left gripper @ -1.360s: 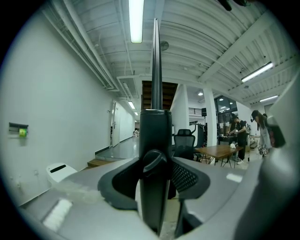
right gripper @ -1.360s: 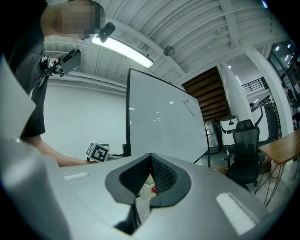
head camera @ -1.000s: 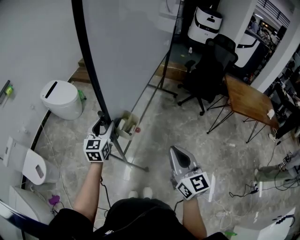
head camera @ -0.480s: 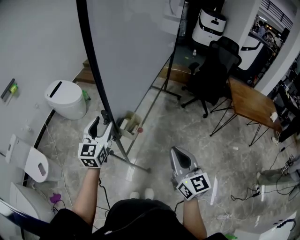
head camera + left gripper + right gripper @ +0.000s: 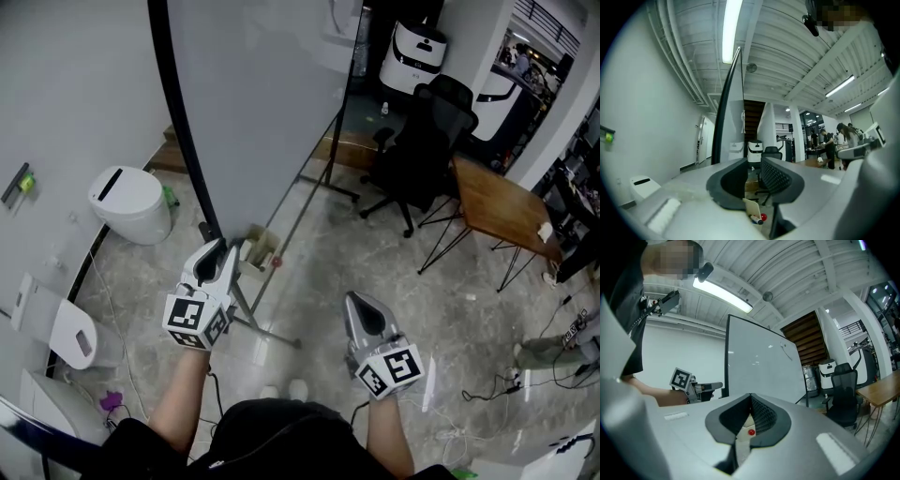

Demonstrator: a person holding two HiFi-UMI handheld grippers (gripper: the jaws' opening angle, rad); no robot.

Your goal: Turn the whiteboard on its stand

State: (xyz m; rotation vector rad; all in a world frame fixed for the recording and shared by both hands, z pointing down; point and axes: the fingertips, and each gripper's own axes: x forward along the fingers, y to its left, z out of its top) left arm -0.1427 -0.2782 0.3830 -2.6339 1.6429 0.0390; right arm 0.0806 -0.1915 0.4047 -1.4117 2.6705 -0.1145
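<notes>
The whiteboard [image 5: 262, 103] is tall, with a black frame [image 5: 183, 131], and stands on a thin metal stand [image 5: 281, 234]. My left gripper [image 5: 216, 255] hovers just below the lower corner of the frame, apart from it. Its jaws are closing with a narrow gap and nothing between them. In the left gripper view the left gripper [image 5: 752, 164] faces the board edge-on [image 5: 726, 117]. My right gripper [image 5: 361, 305] hangs lower right over the floor, shut and empty. In the right gripper view the right gripper [image 5: 751, 399] points at the whiteboard's face [image 5: 759, 366].
A small tray [image 5: 261, 248] with markers sits by the stand's foot. A white bin [image 5: 131, 202] stands at the left by the wall. A black office chair [image 5: 422, 141], a wooden table [image 5: 497, 202] and a white machine [image 5: 412, 47] are at the right.
My left gripper came off the whiteboard's black frame, spread wide, then drew back slightly to the right with its jaws narrowing. The right gripper stayed put.
</notes>
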